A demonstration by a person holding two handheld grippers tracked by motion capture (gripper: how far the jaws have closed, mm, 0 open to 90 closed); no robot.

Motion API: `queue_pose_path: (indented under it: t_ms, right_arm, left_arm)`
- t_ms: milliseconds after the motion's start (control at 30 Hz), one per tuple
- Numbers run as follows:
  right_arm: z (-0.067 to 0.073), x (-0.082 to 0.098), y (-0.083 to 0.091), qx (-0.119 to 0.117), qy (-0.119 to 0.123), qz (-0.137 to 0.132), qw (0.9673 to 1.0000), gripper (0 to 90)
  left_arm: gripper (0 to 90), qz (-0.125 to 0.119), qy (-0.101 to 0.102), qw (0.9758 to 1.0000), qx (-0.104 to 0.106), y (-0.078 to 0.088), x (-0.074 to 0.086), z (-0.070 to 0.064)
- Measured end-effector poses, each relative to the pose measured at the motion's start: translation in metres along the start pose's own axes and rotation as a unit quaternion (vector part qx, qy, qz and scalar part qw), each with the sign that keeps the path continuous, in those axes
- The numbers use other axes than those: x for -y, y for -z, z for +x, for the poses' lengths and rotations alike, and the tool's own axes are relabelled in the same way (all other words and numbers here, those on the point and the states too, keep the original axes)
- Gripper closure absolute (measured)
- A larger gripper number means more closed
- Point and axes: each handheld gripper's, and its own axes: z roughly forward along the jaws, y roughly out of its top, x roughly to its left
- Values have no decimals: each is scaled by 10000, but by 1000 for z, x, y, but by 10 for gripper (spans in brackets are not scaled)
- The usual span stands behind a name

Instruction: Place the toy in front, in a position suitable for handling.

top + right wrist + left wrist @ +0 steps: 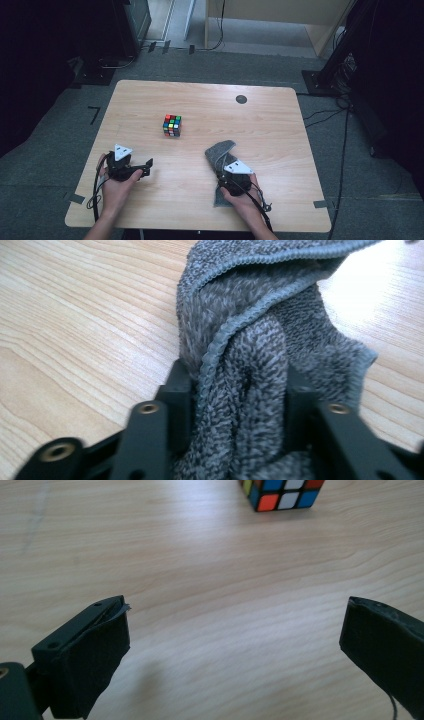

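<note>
A grey terry cloth (220, 153) lies bunched on the wooden table (260, 120) at the front right. My right gripper (227, 172) sits over its near part; in the right gripper view its black jaws squeeze a thick fold of the cloth (240, 390) between them. A colourful puzzle cube (172, 125) stands near the table's middle, and its lower rows appear at the top of the left gripper view (282, 494). My left gripper (146, 167) is at the front left, jaws wide apart over bare wood (235, 630), with nothing between them.
A small dark round disc (241, 99) is set in the tabletop at the back right. Beyond the table are grey carpet, cables (345, 130) on the right and dark stands at both sides.
</note>
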Motion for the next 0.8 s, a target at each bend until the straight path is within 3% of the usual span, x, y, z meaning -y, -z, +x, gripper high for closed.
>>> queue_pose_path:
  t_ms: [167, 333, 533, 600, 733, 800]
  right_arm:
    - [-1, 0, 8, -38, -22, -177, 9998, 680]
    - [-9, -6, 23, 210, 103, -432, 9988, 689]
    - [-32, -1, 21, 383, -152, -224, 9989, 678]
    - [-35, 2, 18, 341, -188, -136, 9992, 628]
    - [-35, 1, 18, 379, -263, -52, 9989, 385]
    - [-33, -2, 24, 382, -338, -142, 9986, 314]
  left_arm:
    - [1, 7, -7, 9999, 100, -15, -12, -13]
    - [1, 5, 75, 9999, 154, -28, -19, -20]
    - [1, 79, 120, 9996, 255, -41, -25, -29]
    - [1, 101, 144, 9995, 278, -45, -27, -32]
    - [1, 120, 173, 9994, 264, -52, -32, -36]
    - [1, 113, 179, 9994, 263, -56, -35, -39]
